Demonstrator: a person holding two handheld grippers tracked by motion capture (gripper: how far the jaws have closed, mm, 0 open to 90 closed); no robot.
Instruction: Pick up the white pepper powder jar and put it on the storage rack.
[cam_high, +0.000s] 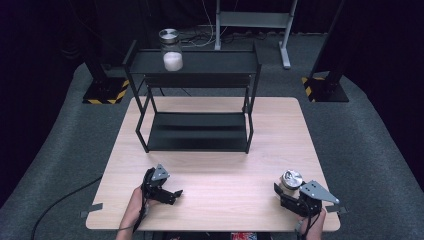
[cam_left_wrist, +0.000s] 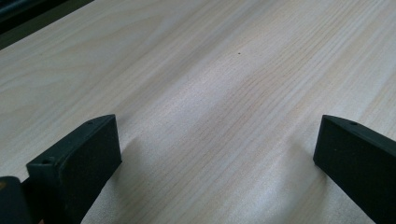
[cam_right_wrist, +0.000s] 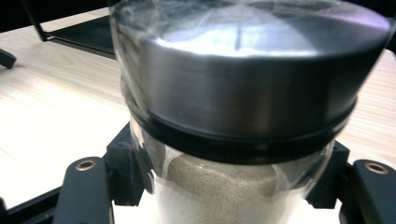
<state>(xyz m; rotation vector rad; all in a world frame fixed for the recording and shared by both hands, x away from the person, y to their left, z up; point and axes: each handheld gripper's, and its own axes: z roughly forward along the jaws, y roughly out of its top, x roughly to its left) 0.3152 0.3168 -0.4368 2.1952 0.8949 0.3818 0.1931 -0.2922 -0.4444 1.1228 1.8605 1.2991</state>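
My right gripper (cam_high: 286, 192) is shut on a glass jar (cam_high: 290, 181) with a steel lid, near the table's front right corner. In the right gripper view the jar (cam_right_wrist: 243, 102) looms close, holding a pale powder, with both jaws pressed to its glass sides. A second lidded jar (cam_high: 171, 50) with white contents stands on the top shelf of the black rack (cam_high: 195, 145). My left gripper (cam_high: 172, 195) rests open at the front left, over bare wood. Its two jaws stand wide apart in the left gripper view, nothing between them.
The black two-tier rack stands at the table's (cam_high: 215, 175) far middle, its lower shelf (cam_high: 197, 131) bare. Dark floor, stand bases with yellow-black tape (cam_high: 107, 94) and a metal frame (cam_high: 252, 22) lie beyond the table.
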